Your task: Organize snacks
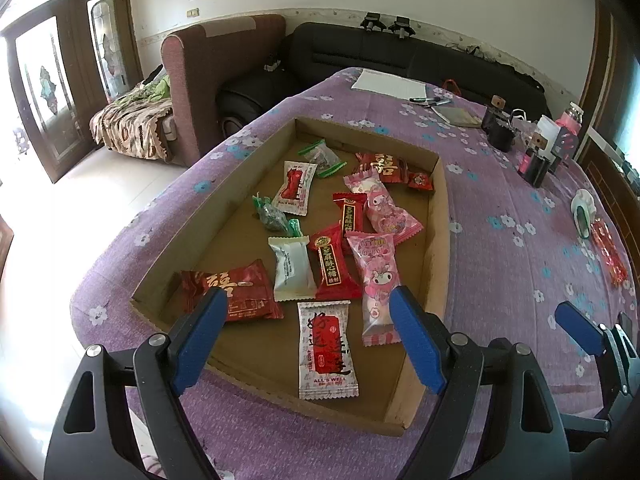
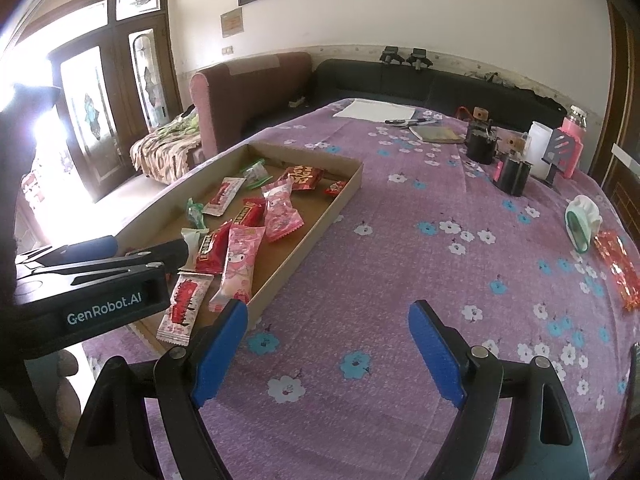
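Overhead-lit, purple floral tablecloth (image 2: 400,240) fronts black sofa (image 2: 400,76).

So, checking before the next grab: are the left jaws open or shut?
Open: the left gripper has its blue jaws wide apart above the cardboard tray, holding nothing.

"ALL'S WELL" printed on the white-and-red snack packet (image 1: 327,350) near the front of the cardboard tray, and again on a second matching packet (image 1: 295,188) further back. "GenRobot.AI" in white on the black left gripper body (image 2: 105,304). Other wrappers' characters too blurry to read.
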Action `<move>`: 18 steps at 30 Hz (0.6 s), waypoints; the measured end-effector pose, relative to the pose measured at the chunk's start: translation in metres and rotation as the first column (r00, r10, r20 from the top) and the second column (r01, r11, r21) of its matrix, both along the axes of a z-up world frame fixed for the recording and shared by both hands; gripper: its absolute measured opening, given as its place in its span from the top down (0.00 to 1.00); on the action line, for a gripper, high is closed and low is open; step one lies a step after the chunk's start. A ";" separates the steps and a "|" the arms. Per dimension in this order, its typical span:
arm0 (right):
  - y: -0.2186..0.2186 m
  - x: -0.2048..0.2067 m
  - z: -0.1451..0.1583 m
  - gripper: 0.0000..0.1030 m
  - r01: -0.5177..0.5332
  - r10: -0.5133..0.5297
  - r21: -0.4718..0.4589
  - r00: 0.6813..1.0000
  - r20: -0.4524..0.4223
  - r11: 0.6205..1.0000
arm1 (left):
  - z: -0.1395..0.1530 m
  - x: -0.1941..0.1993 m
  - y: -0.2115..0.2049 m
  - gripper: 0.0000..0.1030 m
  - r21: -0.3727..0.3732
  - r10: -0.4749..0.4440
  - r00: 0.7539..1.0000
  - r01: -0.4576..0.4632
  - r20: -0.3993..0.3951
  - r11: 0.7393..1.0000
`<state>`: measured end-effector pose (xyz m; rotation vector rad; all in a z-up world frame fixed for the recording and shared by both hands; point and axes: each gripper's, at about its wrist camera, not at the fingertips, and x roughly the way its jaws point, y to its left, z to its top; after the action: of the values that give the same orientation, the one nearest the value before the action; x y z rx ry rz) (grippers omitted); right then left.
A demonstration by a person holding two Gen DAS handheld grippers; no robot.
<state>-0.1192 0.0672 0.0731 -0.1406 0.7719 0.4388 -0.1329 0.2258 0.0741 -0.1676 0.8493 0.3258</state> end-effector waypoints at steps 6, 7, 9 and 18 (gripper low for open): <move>-0.004 0.004 -0.002 0.18 0.006 -0.006 0.001 1.000 0.001 1.000 | 0.000 0.002 -0.001 0.19 0.000 0.006 1.000 -0.006 0.005 1.000; -0.003 0.004 -0.002 0.18 0.007 -0.007 0.000 1.000 0.002 1.000 | 0.000 0.002 -0.001 0.19 0.000 0.008 1.000 -0.008 0.005 1.000; -0.003 0.004 -0.002 0.18 0.008 -0.008 -0.001 1.000 0.003 1.000 | 0.000 0.002 -0.001 0.19 -0.001 0.006 1.000 -0.006 0.004 1.000; -0.005 0.006 -0.003 0.18 0.009 -0.009 -0.001 1.000 0.001 1.000 | 0.001 0.002 -0.001 0.19 0.006 0.011 1.000 -0.011 0.011 1.000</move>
<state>-0.1128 0.0618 0.0697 -0.1377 0.7715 0.4296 -0.1307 0.2248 0.0750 -0.1684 0.8364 0.3369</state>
